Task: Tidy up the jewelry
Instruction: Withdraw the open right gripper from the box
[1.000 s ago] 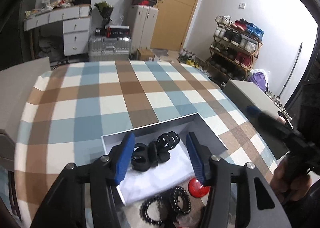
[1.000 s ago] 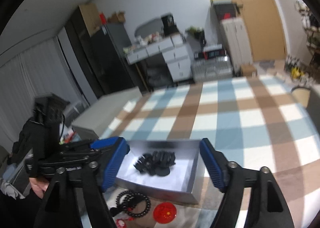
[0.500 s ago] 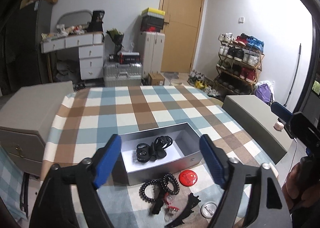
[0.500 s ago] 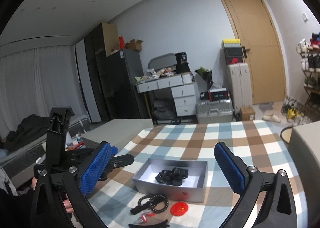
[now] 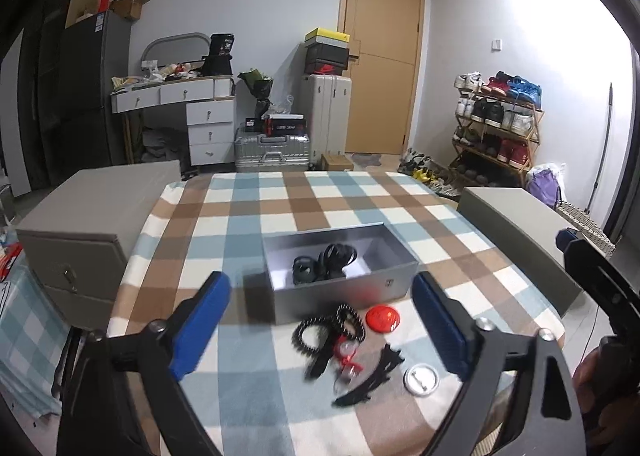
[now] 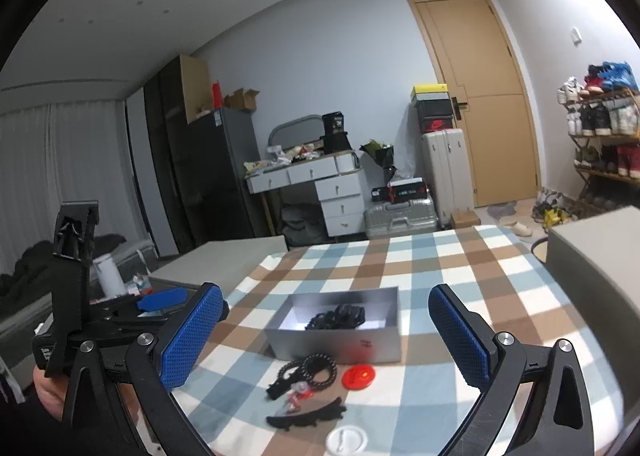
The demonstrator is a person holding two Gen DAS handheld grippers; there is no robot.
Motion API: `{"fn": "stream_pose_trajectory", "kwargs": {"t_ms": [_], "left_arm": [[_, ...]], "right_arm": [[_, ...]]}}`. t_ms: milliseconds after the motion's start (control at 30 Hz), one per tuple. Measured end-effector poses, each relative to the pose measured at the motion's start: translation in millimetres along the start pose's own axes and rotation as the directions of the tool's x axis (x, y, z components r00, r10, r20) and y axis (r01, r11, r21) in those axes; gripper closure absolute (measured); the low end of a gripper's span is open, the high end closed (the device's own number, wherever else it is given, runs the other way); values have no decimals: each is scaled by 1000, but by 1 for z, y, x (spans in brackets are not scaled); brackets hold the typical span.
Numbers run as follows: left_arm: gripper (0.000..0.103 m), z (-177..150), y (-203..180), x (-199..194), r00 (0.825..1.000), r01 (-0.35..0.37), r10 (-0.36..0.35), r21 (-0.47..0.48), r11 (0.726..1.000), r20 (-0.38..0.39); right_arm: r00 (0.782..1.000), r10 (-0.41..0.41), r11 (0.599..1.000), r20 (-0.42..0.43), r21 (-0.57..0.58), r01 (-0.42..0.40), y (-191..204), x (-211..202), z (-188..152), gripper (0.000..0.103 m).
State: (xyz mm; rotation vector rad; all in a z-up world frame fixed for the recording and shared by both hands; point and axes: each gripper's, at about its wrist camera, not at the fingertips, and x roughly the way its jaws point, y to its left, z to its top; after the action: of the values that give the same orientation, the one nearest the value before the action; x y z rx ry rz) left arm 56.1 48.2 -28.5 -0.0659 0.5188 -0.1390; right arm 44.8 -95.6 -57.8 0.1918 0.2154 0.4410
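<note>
The left gripper [image 5: 320, 320] is opening with nothing between its blue pads, and the right gripper [image 6: 326, 340] stands wide apart, also empty. On the checked tablecloth [image 5: 240, 216] the grey box [image 5: 340, 288] holds a dark clump, probably hair ties [image 5: 324, 262]. Just near of it lie black coil bands [image 5: 328, 326], a red disc [image 5: 383, 319], a black claw clip [image 5: 372, 376] and a white disc [image 5: 421, 378].
</note>
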Motion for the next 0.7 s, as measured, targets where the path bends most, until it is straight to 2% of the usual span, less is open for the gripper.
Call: {"fn": "stream_pose_trajectory", "kwargs": {"t_ms": [33, 133, 200, 367, 533, 700], "left_arm": [[1, -3, 0, -3, 1000, -4, 4, -7, 1000, 5], [1, -10, 7, -9, 999, -25, 26, -33, 999, 26], [1, -15, 8, -10, 999, -44, 45, -37, 998, 26], [1, -31, 16, -6, 999, -41, 41, -71, 997, -14], [1, -46, 20, 1, 997, -15, 9, -78, 997, -71], [1, -57, 19, 8, 991, 15, -24, -67, 998, -134]], "right_arm": [[1000, 2, 1000, 15, 25, -2, -2, -5, -6, 0], [999, 25, 999, 31, 40, -26, 2, -12, -22, 0], [1000, 16, 1000, 26, 5, -16, 8, -14, -32, 0], [993, -112, 988, 39, -100, 116, 16, -12, -47, 0], [990, -140, 980, -37, -151, 133, 12, 5, -56, 0], [975, -219, 947, -25, -246, 207, 14, 9, -63, 0]]}}
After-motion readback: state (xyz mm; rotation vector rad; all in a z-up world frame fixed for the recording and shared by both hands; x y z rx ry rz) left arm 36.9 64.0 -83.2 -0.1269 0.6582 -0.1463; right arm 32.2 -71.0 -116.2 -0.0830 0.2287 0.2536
